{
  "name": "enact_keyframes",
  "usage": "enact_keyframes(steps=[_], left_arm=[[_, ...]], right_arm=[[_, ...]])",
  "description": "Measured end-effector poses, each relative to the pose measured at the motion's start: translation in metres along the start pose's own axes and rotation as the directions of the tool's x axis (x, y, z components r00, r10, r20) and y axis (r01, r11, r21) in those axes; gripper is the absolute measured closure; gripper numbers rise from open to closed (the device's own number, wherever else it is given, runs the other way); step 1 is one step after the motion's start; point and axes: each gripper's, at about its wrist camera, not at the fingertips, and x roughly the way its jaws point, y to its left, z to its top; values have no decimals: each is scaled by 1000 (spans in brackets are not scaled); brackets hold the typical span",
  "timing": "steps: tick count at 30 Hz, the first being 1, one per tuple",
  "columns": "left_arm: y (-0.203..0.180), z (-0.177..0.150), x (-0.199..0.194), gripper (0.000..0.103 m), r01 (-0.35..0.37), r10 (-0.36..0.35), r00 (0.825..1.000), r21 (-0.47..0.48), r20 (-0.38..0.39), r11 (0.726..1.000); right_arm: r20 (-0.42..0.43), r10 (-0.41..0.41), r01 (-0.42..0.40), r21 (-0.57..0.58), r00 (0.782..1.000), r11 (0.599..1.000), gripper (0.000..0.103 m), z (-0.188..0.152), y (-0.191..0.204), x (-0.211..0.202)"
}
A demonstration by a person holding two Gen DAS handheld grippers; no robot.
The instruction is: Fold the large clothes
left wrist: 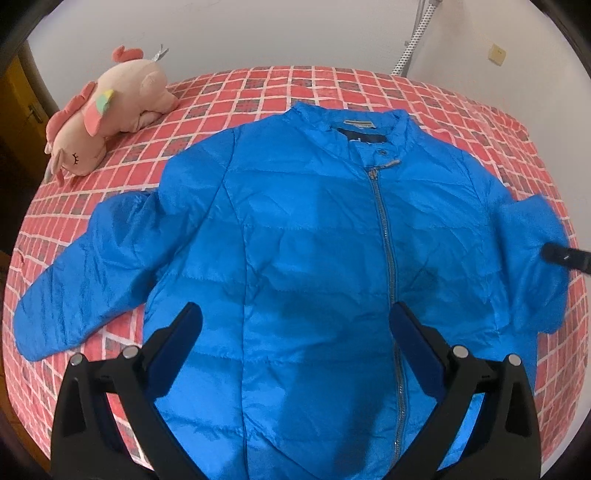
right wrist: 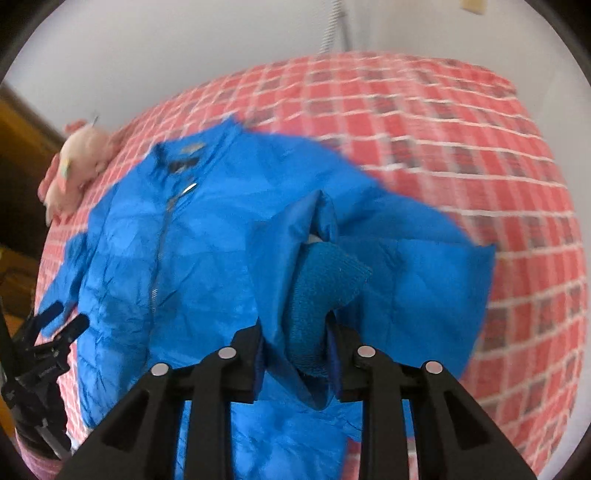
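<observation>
So the blue jacket point(left wrist: 314, 258) is spread zipped and front-up on the checked bedspread point(left wrist: 258, 92), right under the left gripper point(left wrist: 295, 325), whose jaws hang wide apart with nothing held. The right gripper point(right wrist: 295, 354) is clamped on the sleeve cuff point(right wrist: 321, 295), lifted over the body, probably so the sleeve gets folded inward.

A jacket point(left wrist: 295, 236) lies spread front-up on the bed point(left wrist: 461, 110), collar toward the wall point(left wrist: 258, 33). A plush toy point(left wrist: 110, 110) rests on the bed beyond the jacket's left sleeve point(left wrist: 81, 280). The left claw point(left wrist: 295, 325) hangs over the jacket's lower front. The right sleeve's cuff point(right wrist: 317, 295) sits between the right claw point(right wrist: 295, 350) pads, above the jacket.
</observation>
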Motion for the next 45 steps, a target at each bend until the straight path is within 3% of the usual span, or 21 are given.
enact_keyframes(steps=[2, 5, 8, 11, 13, 17, 20, 21, 22, 23, 27, 28, 35, 38, 43, 45], left_arm=[[1, 1, 3, 3, 14, -14, 1000, 1, -3, 1000], [0, 2, 4, 3, 50, -50, 999, 3, -3, 999], [-8, 5, 4, 4, 106, -106, 994, 0, -3, 994], [-27, 8, 6, 4, 196, -196, 980, 7, -23, 981], [-47, 12, 12, 4, 252, -251, 967, 26, -53, 967], [-83, 15, 37, 6, 249, -240, 964, 72, -116, 966], [-104, 16, 63, 37, 286, -271, 940, 46, -207, 957], [-108, 17, 68, 37, 284, -268, 938, 44, -218, 958], [-113, 17, 73, 39, 277, -261, 941, 46, -215, 960], [-117, 17, 75, 48, 277, -262, 942, 46, -210, 960], [-118, 21, 68, 83, 341, -336, 924, -3, -182, 940], [-113, 23, 62, 85, 361, -360, 919, -21, -159, 932], [-45, 36, 15, 89, 329, -329, 944, -77, 12, 941], [-4, 40, 7, 89, 232, -229, 973, -91, 41, 969], [38, 42, 27, 87, 163, -166, 986, -137, -14, 977], [47, 39, 45, 83, 140, -150, 987, -151, -58, 979]], right_arm=[[-12, 184, -184, -39, 983, 982, 58, -3, 8, 2], [-19, 351, -351, -75, 936, 933, 57, -13, 10, -9], [7, 250, -248, -103, 968, 963, 57, -27, 0, -20], [17, 116, -115, -51, 993, 992, 57, -40, -25, -23], [22, 51, -50, -10, 998, 999, 57, -47, -41, -23], [21, 40, -41, 77, 999, 996, 57, -64, -74, -27], [28, 19, -22, 113, 999, 993, 57, -72, -90, -31], [32, 17, -21, 126, 999, 992, 57, -73, -95, -32], [36, 19, -24, 141, 999, 990, 57, -74, -100, -33], [41, 22, -28, 151, 999, 988, 57, -75, -104, -34], [53, 19, -28, 174, 998, 984, 57, -72, -109, -36], [57, 18, -28, 177, 998, 984, 57, -71, -110, -36], [68, 36, -45, 133, 997, 990, 57, -58, -94, -32], [61, 68, -73, 92, 996, 993, 57, -50, -75, -23], [31, 115, -117, 62, 993, 991, 57, -35, -46, 4], [-15, 67, -66, 66, 998, 996, 57, -31, -38, 24]])
